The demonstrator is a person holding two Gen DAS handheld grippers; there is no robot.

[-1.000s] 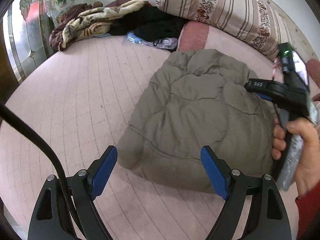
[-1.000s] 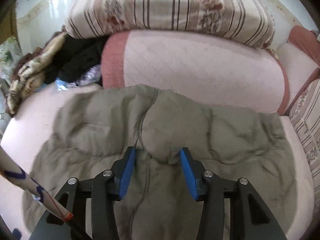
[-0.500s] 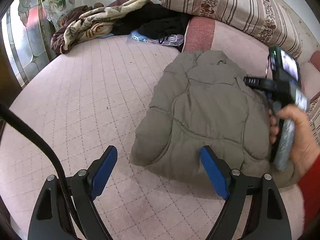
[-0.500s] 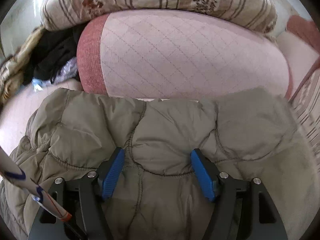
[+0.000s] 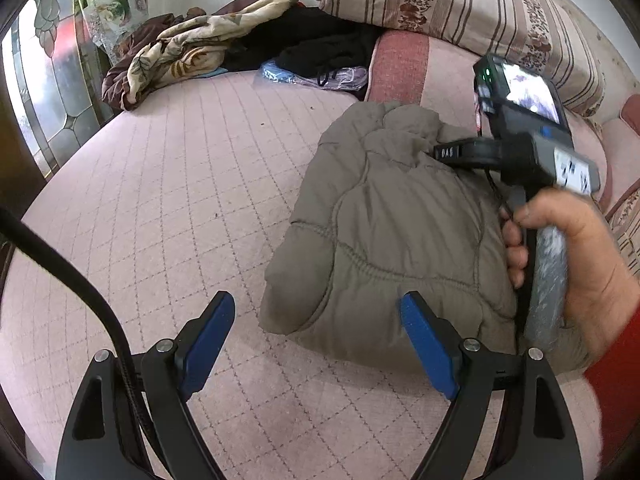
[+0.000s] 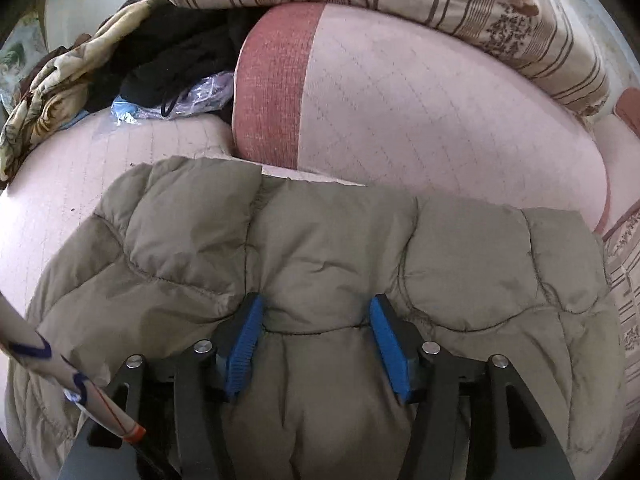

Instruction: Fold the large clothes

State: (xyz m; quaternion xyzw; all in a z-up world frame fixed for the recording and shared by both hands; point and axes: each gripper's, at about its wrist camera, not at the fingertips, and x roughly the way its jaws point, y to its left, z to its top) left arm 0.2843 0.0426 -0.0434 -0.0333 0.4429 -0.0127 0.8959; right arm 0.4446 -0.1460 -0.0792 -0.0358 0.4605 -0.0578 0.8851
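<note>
An olive quilted jacket (image 5: 400,220) lies folded into a thick bundle on the pink bed sheet (image 5: 180,200). My right gripper (image 6: 316,332) sits on top of the jacket (image 6: 320,248). Its jaws are closing, and the blue pads pinch a puffy ridge of fabric between them. In the left wrist view a hand (image 5: 568,240) in a red sleeve holds that gripper's body (image 5: 528,156) over the jacket's far right side. My left gripper (image 5: 316,320) hangs open above the sheet. Its right fingertip (image 5: 424,332) is over the jacket's near edge, and nothing is between its pads.
A pink bolster (image 6: 420,100) lies just behind the jacket, with a striped pillow (image 5: 460,4) on it. A heap of blankets and dark clothes (image 5: 224,40) and a plastic bag (image 5: 312,76) fill the far corner. A glass door (image 5: 44,92) stands at the left. A black cable (image 5: 72,272) crosses my left gripper.
The right gripper moved forward over the jacket, its jaws widened, then narrowed on a fold near the far edge. The jacket looks more bunched. The left gripper stayed open.
</note>
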